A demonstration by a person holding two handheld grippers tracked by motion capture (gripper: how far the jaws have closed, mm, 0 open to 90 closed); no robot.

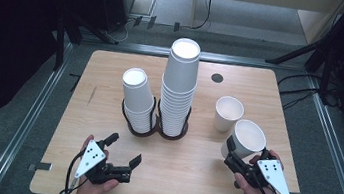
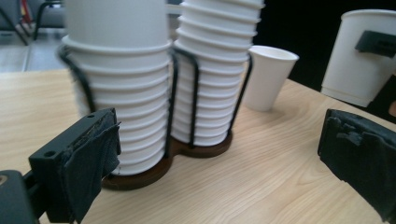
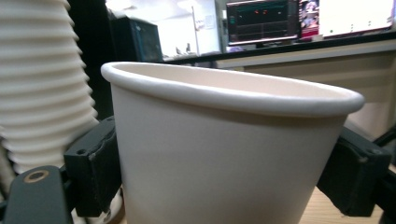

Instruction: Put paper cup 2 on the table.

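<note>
Two stacks of white paper cups (image 1: 178,90) sit in a black wire holder (image 1: 156,125) mid-table. Right gripper (image 1: 233,155) clamps a white paper cup (image 1: 248,137) at 4 o'clock of the holder, beside another upright white cup (image 1: 228,113). Left gripper (image 1: 123,150), jaws spread and empty, hovers at 7 o'clock.

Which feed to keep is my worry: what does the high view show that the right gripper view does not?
High view: the whole wooden table, the open left claw, a loose cup standing upright beyond the held one, and the black holder.
Right gripper view: lit monitors on a far counter, and the pads pressed on the cup's sides.
Both: the held cup, the right claw shut on it, and a ribbed cup stack.
</note>
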